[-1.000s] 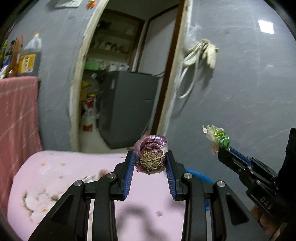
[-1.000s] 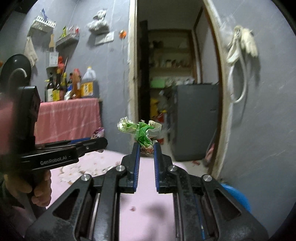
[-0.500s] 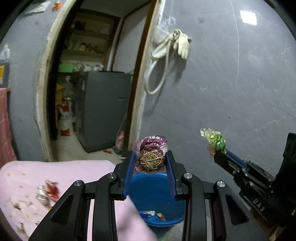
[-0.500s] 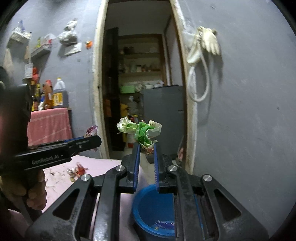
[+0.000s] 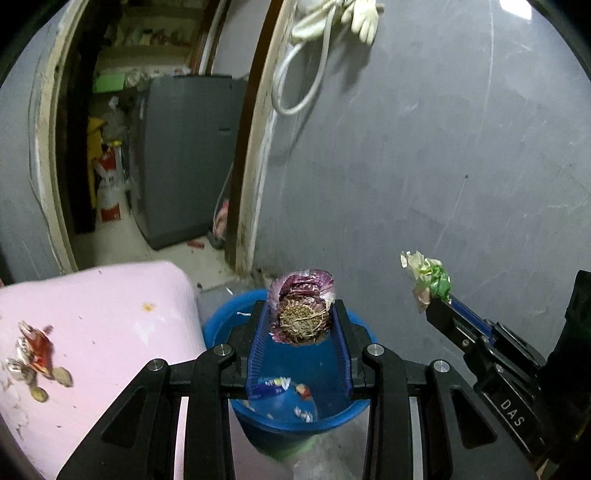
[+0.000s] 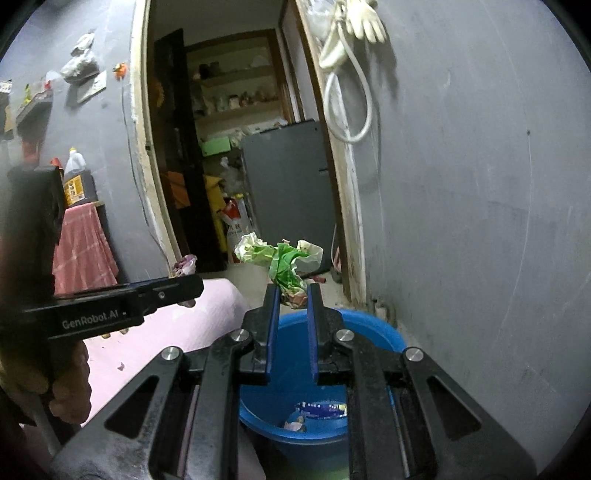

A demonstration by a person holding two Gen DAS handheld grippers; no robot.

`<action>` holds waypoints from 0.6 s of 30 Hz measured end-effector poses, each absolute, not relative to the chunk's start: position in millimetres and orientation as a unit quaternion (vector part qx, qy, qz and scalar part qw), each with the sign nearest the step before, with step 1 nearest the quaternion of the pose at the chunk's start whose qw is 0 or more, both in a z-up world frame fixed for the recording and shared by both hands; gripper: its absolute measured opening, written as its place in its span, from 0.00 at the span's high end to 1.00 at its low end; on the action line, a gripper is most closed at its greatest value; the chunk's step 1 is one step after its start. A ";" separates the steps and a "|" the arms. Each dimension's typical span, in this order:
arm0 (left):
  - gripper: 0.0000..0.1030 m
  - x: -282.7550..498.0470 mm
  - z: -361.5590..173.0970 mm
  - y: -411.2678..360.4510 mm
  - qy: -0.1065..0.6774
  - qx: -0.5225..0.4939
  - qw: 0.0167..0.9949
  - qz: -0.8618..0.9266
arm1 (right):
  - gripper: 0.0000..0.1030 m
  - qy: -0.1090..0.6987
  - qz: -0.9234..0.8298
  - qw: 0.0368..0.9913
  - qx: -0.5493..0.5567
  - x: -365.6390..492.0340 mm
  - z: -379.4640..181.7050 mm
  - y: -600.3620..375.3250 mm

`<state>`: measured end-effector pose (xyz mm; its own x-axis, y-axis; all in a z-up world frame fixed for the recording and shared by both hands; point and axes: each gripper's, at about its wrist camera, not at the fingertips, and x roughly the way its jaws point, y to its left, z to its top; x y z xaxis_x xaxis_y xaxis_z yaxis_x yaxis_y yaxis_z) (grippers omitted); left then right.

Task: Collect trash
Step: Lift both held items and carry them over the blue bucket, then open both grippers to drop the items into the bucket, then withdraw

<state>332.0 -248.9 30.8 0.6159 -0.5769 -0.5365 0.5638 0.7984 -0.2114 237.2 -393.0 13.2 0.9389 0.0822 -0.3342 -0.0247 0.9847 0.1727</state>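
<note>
My left gripper [image 5: 301, 314] is shut on a purple wrapper stuffed with dry brown scraps [image 5: 301, 314], held right above the blue bucket [image 5: 218, 325]. My right gripper [image 6: 290, 295] is shut on a crumpled green and white wrapper [image 6: 284, 258], also above the blue bucket [image 6: 373, 325]. A few wrappers lie at the bucket's bottom [image 6: 317, 408]. In the left wrist view the right gripper [image 5: 432, 295] comes in from the right with its green wrapper [image 5: 428, 275]. In the right wrist view the left gripper [image 6: 184, 277] reaches in from the left, held by a hand [image 6: 70, 387].
A pink table [image 5: 92, 314] with scattered wrappers [image 5: 35, 354] stands left of the bucket. A grey wall [image 5: 424, 147] rises close behind it, with a glove and hose hanging [image 5: 332, 22]. An open doorway [image 6: 236, 147] leads to a grey fridge [image 6: 288, 184].
Both grippers swung right, off the pink table and over the blue bucket, tilting downward. Each kept its hold on its wrapper.
</note>
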 end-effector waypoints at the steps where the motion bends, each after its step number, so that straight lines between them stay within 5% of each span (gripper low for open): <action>1: 0.72 333.4 25.9 -250.9 0.309 -0.010 0.897 -0.317 | 0.86 0.178 0.027 0.980 0.086 239.0 10.0 -394.1; 18: 0.69 368.3 -27.5 -268.6 0.397 -0.009 0.870 -0.292 | 0.82 0.249 0.022 0.960 0.129 272.0 -25.9 -404.1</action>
<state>368.3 -268.6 -27.5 0.5133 -0.5153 -0.6863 0.5016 0.8290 -0.2473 272.0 -404.2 -25.9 0.8749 0.1070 -0.4723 0.0214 0.9658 0.2584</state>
